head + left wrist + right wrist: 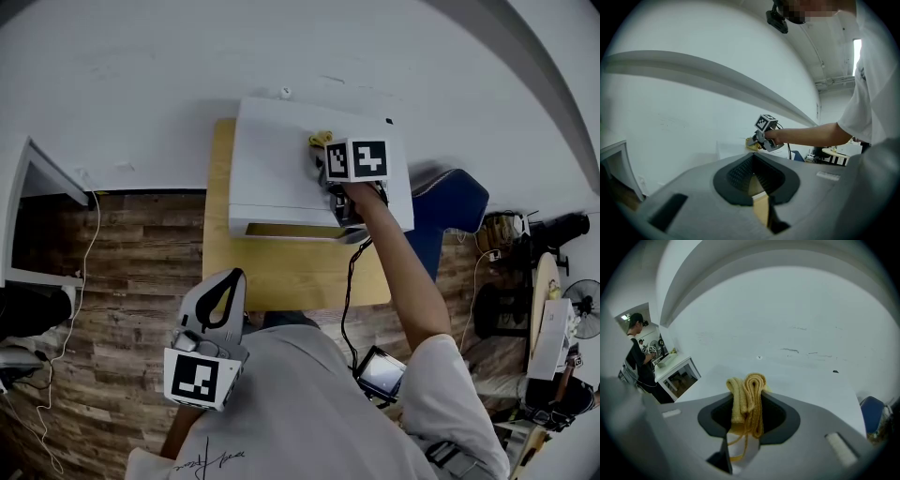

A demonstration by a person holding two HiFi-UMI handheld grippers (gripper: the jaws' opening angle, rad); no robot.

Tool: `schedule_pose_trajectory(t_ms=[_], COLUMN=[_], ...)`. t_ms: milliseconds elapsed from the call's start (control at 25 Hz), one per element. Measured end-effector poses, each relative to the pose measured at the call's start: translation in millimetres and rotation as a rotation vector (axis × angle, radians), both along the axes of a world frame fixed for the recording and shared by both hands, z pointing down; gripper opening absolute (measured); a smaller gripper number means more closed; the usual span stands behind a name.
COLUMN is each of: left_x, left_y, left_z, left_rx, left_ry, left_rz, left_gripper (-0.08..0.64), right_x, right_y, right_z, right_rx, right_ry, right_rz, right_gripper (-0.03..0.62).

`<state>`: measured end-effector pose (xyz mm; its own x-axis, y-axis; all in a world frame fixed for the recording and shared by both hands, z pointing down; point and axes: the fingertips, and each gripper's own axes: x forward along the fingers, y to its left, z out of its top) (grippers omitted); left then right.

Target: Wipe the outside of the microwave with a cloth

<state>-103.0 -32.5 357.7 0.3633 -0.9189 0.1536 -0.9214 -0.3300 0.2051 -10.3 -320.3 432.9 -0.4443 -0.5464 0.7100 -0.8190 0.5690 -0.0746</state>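
The white microwave (281,169) stands on a wooden table (281,272) against the wall. My right gripper (323,159) is over the right part of its top, shut on a folded yellow cloth (321,139). In the right gripper view the cloth (751,387) sticks up between the jaws of that gripper (747,404), loose threads hanging, with the microwave's white top (806,392) under it. My left gripper (236,277) is held back near my body over the table's front edge, jaws together and empty. The left gripper view looks past that gripper (754,176) to the microwave (729,149) and cloth (751,143).
A blue chair (450,206) stands right of the table. A white cabinet (37,187) is at the left, with a cable trailing on the wood floor. Clutter and a fan (586,314) sit far right. Another person (640,357) stands by a white desk.
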Motion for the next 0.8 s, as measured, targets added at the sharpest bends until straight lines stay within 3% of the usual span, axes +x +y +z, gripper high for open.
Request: schedule_pose_trajectory(t_ms=[200,600,800], left_x=[-3.5,-12.4,-19.0], left_y=[2.6,1.8,5.2], left_z=[5.5,1.3,6.9], left_rx=[-0.013,-0.011,-0.022], left_ry=[-0.030,0.009,-0.015], left_rz=[0.002,-0.057,-0.069], left_gripper=[-0.008,-0.008,-0.008], right_x=[-24.3,-82.1,-105.9], right_y=[4.0,16.3,22.9], right_z=[-1.1,-1.2,-0.1], right_rx=[-0.017,-0.043,-0.054], right_ry=[-0.040,-0.077,-0.086], right_rz=[-0.043,-0.130,-0.169], right_gripper=[0.127,0.127,0.127])
